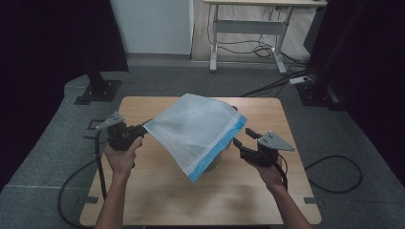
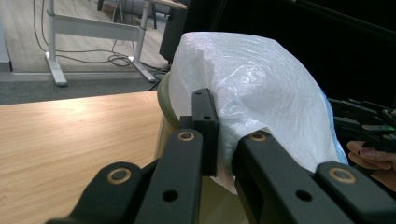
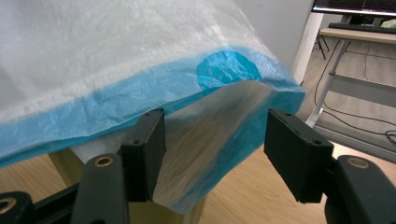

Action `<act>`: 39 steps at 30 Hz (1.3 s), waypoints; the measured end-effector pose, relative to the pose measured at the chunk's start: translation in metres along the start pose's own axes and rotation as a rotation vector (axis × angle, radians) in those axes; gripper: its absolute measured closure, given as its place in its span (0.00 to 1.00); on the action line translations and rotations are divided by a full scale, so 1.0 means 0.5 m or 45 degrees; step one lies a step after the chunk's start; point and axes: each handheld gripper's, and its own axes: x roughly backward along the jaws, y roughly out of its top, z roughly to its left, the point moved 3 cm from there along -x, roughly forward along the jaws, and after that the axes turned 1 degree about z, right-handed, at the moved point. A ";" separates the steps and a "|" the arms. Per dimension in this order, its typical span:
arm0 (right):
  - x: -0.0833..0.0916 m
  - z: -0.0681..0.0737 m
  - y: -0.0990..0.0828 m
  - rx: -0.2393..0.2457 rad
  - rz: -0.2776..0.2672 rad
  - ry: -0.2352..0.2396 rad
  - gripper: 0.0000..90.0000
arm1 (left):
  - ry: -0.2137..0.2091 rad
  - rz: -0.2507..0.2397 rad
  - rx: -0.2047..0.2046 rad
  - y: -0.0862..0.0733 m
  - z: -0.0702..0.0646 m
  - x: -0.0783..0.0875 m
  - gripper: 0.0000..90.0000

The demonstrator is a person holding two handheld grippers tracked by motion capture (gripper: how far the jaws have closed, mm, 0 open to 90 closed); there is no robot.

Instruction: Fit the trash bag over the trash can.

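Note:
A white plastic bag (image 1: 196,129) with a blue rim drapes over a small olive bin (image 1: 216,161) in the middle of the wooden table (image 1: 157,195). At the bag's left corner my left gripper (image 1: 142,129) is shut on the plastic; in the left gripper view the jaws (image 2: 219,140) pinch the bag (image 2: 261,88) beside the bin's rim (image 2: 163,100). My right gripper (image 1: 241,137) stands open at the blue edge. In the right gripper view the bag's open mouth (image 3: 219,121) hangs between its spread jaws (image 3: 215,140), pads apart from the film.
A desk frame (image 1: 248,28) with loose cables stands on the floor beyond the table. A dark stand's base (image 1: 98,90) sits at the far left. Cables trail from both grippers over the carpet. Bare tabletop lies in front of the bin.

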 end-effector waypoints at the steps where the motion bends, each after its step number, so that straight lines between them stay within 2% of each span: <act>1: 0.001 0.000 0.002 -0.005 -0.005 0.002 0.42 | -0.002 0.005 -0.006 0.000 -0.002 -0.002 0.98; 6: 0.012 0.003 0.020 0.008 -0.033 -0.008 0.42 | -0.007 0.012 -0.016 0.001 -0.011 -0.011 0.98; 10: 0.008 -0.003 0.026 -0.015 -0.026 -0.011 0.43 | -0.010 0.020 -0.026 0.002 -0.015 -0.016 0.98; 13: -0.002 -0.006 0.024 -0.047 -0.015 -0.008 0.44 | -0.005 0.023 -0.024 0.001 -0.011 -0.015 0.98; 17: -0.012 -0.007 0.020 -0.061 -0.019 -0.022 0.45 | -0.010 0.027 -0.021 -0.003 -0.006 -0.011 0.98; 29: -0.040 0.003 0.022 -0.169 -0.015 0.021 0.52 | -0.019 0.021 -0.016 -0.006 -0.004 -0.009 0.98; 31: -0.044 0.004 0.022 -0.172 -0.018 0.015 0.58 | -0.020 0.021 -0.014 -0.007 -0.003 -0.009 0.98; 34: -0.047 0.003 0.024 -0.171 -0.037 0.007 0.73 | -0.020 0.025 -0.015 -0.009 -0.003 -0.011 0.98; 35: -0.047 0.003 0.024 -0.171 -0.037 0.007 0.73 | -0.020 0.025 -0.015 -0.009 -0.003 -0.011 0.97; 36: -0.046 0.001 0.025 -0.166 -0.052 -0.002 0.84 | -0.021 0.025 -0.015 -0.010 -0.003 -0.011 0.97; 37: -0.046 0.001 0.025 -0.166 -0.052 -0.002 0.84 | -0.021 0.025 -0.015 -0.010 -0.003 -0.011 0.97; 39: -0.042 0.001 0.027 -0.151 -0.063 -0.006 0.95 | -0.021 0.022 -0.015 -0.010 -0.003 -0.011 0.97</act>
